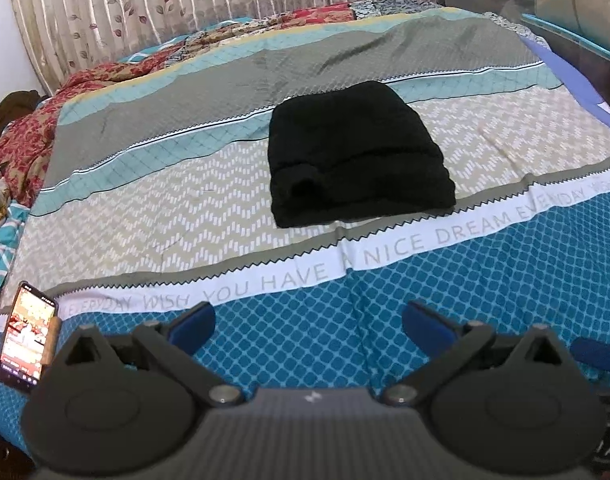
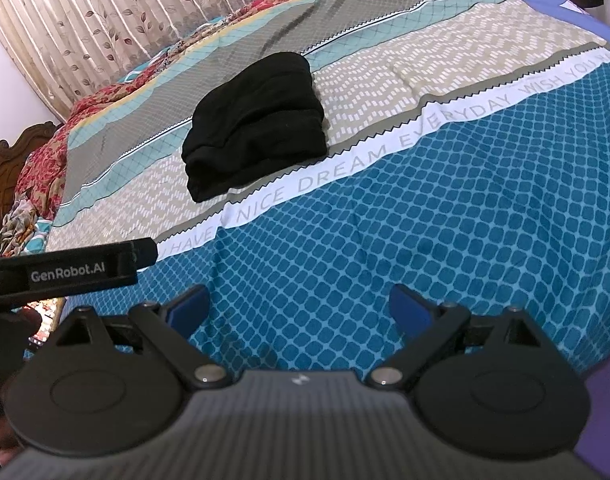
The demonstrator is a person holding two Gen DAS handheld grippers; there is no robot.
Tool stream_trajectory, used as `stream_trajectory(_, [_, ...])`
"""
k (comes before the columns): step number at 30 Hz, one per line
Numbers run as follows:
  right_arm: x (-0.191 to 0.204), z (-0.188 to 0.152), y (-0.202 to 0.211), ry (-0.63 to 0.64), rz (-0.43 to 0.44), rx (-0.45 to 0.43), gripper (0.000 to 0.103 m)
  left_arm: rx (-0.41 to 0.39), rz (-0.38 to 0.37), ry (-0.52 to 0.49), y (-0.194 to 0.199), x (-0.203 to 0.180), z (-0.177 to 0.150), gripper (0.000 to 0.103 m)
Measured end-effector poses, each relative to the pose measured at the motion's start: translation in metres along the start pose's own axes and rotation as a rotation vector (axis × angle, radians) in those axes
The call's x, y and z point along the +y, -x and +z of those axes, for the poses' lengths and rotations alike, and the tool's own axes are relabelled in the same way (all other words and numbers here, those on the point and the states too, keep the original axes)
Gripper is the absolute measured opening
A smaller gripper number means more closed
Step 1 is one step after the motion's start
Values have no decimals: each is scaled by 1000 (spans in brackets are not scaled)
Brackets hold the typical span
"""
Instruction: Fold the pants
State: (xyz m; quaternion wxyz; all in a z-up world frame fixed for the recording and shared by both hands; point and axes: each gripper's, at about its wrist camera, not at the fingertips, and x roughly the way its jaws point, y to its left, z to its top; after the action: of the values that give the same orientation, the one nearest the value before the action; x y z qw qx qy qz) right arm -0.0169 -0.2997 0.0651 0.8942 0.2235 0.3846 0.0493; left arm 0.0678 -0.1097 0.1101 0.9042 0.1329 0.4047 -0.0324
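Left wrist view: your left gripper hangs over the blue diamond-patterned band at the near edge of the bedspread, its blue-padded fingers spread wide with nothing between them. The black pants lie well ahead of it, already folded into a compact stack on the beige zigzag band, just past the white strip reading "WISH YOU HAVE A NICE DREAM EVERYDAY". The stack sits slightly right of the line running straight out from your fingers. A lit phone rests at the bed's near left corner, beside the gripper body. Leaf-print curtains hang behind the bed.

Right wrist view: your right gripper is also wide open and empty, held over the same blue band. From here the pants lie ahead and to the left, well apart from the fingertips, beyond the lettered strip. The left gripper's black body, marked "GenRobot.AI", juts in from the left edge.
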Motion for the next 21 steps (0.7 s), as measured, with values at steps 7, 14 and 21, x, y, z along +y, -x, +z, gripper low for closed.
stream_trajectory(7, [0,0,0,-2,-1,-5,98,18,17,2,-4,3,-1,103])
stream_trajectory(14, [0,2,1,3,-7,-16,98,41,31,-9,-10,2,-3,103])
stream_trajectory(21, [-2,3,2,-8,-14,-28,98,64,46,-14,-16,2,-6,103])
